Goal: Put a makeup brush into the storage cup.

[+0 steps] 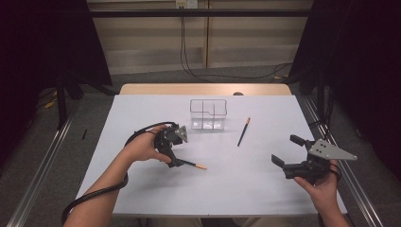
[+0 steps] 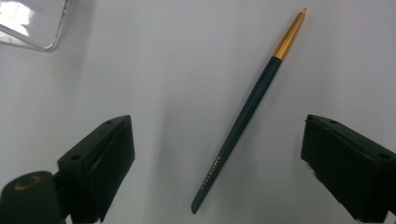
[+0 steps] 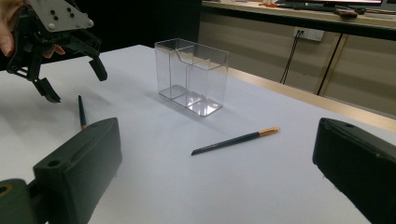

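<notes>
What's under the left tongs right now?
A dark green pencil with a gold tip lies flat on the white table, between the open left tongs, touching neither jaw. In the high view the tongs cover its blunt end.

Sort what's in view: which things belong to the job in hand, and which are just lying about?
In the job:
- left gripper, jaws open
- pencil under it
- second pencil
- clear divided holder

Lying about:
- right gripper, jaws open, apart
- cables on floor
</notes>
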Motion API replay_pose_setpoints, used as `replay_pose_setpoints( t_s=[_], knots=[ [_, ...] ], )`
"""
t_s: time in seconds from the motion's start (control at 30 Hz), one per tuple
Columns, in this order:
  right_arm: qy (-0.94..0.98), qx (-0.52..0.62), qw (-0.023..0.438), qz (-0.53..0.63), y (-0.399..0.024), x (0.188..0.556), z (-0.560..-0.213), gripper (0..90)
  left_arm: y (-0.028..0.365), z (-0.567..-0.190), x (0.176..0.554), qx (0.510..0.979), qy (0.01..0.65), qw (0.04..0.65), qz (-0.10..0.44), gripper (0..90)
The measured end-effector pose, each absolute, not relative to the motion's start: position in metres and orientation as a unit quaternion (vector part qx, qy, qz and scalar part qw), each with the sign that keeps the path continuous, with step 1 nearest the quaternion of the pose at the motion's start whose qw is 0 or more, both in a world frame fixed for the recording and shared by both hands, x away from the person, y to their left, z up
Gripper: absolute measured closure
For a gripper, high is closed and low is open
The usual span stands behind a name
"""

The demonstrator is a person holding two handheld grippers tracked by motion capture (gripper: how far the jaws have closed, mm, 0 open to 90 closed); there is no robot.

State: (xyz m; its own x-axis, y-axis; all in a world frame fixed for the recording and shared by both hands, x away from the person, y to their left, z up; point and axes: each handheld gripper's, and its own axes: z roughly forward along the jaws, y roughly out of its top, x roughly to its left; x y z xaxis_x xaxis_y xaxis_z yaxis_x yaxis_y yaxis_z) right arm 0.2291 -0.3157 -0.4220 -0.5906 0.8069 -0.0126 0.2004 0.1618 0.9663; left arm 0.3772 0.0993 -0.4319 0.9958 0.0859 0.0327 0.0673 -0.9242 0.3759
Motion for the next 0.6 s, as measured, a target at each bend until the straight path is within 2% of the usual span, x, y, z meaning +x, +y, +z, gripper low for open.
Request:
replay_pose_setpoints(
  t_s=[0.4, 0.5, 0.6],
  knots=[
    [0.71, 0.355, 0.279, 0.54, -0.3161, 0.23, -0.4232, 1.1, 0.0952, -0.4395, 0.3803, 0.986, 0.027, 0.165, 0.011, 16.0],
    [0.71, 0.355, 0.28, 0.54, -0.3159, 0.2299, -0.423, 1.1, 0.0949, -0.4402, 0.3811, 0.987, 0.028, 0.161, 0.01, 20.1],
    [0.711, 0.354, 0.279, 0.539, -0.3159, 0.2297, -0.423, 1.2, 0.0947, -0.4401, 0.3817, 0.987, 0.021, 0.159, 0.0, 27.9]
  ],
)
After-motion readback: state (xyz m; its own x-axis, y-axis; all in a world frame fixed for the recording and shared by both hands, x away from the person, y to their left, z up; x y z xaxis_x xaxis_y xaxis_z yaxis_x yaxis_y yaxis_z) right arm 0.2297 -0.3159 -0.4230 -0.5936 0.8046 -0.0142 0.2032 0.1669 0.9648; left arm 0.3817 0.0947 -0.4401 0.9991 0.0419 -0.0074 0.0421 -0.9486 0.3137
